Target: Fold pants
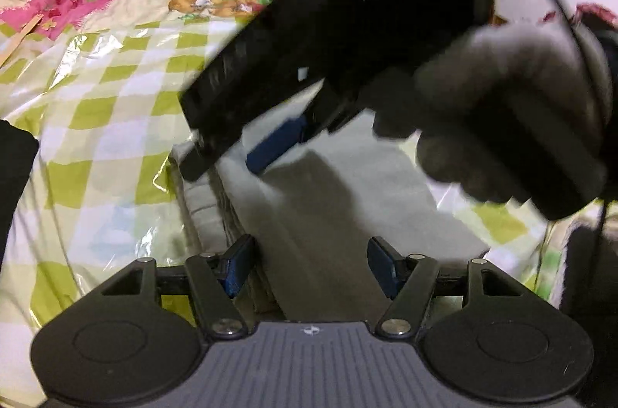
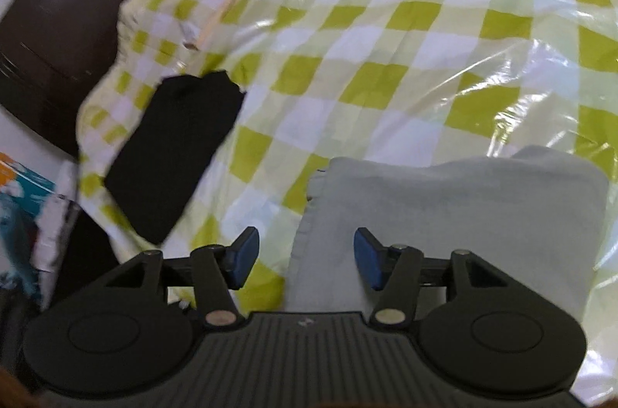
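Both claws released, gripping nothing: left claw (image 1: 311,267) and right claw (image 2: 305,259) hovering above grey folded pants (image 2: 455,215) lying flat on checkered bed cover (image 2: 386,60), apparently after letting go.

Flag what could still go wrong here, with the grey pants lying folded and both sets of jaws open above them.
1. The right gripper crosses low in front of the left gripper; the two could knock together.
2. Its tips hang close over the grey pants and might snag the top layer, undoing the fold.
3. The clear plastic sheet looks slick, so the bundle may slide if nudged.
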Action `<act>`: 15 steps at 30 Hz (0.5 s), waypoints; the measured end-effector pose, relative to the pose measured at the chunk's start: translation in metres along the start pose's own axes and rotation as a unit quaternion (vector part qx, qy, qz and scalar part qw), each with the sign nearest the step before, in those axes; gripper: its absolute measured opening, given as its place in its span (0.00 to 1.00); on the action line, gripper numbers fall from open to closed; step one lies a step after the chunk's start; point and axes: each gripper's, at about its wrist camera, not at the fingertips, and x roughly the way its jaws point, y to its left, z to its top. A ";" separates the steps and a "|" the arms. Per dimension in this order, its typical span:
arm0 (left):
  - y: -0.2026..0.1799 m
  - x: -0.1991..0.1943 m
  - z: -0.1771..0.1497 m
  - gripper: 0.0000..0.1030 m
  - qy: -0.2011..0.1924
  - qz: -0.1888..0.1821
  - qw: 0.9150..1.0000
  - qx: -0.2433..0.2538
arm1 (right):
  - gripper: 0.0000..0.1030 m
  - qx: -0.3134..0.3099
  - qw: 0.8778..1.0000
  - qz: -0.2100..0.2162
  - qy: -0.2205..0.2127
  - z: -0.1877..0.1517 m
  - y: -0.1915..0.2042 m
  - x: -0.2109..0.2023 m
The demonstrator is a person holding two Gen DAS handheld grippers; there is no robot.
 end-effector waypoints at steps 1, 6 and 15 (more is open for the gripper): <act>0.001 -0.002 0.000 0.74 -0.005 -0.003 1.000 -0.003 | 0.54 0.001 1.000 -0.010 0.008 0.001 0.001 0.006; 0.003 -0.006 0.000 0.73 -0.013 0.000 1.000 0.001 | 0.21 -0.014 0.998 -0.054 0.019 -0.001 -0.002 0.008; -0.014 0.007 0.005 0.74 -0.012 0.044 0.998 0.045 | 0.06 0.049 0.999 -0.005 -0.013 -0.008 -0.028 -0.030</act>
